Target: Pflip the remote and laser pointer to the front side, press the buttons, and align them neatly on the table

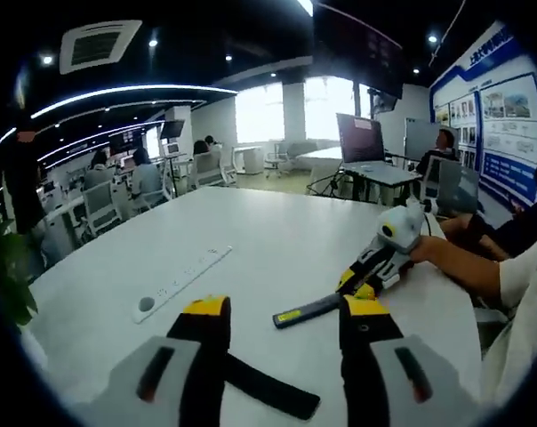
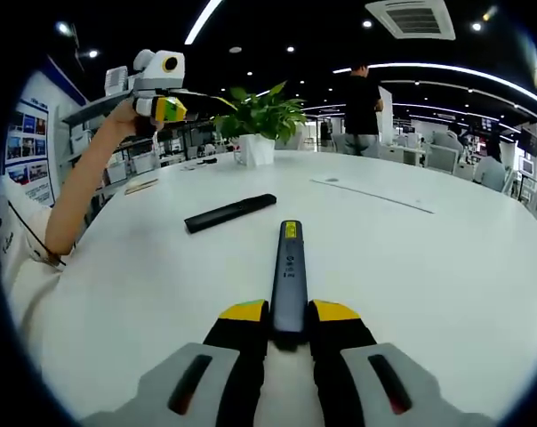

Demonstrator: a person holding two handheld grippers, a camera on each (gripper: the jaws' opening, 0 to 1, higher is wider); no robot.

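The right tool (image 2: 288, 322) clamps the slim grey laser pointer (image 2: 288, 267) on the white desk (image 2: 428, 267), while the left tool (image 1: 284, 313) hangs released above the black remote (image 1: 268, 391).

Remote (image 2: 229, 213) left of laser pointer (image 2: 288, 276)

Bright ceiling lights (image 2: 202, 20), windows (image 1: 260, 111) blown out, fisheye edges seemingly soft.

Grey, yellow-labelled laser pointer (image 2: 288, 276), black remote (image 2: 229, 213)
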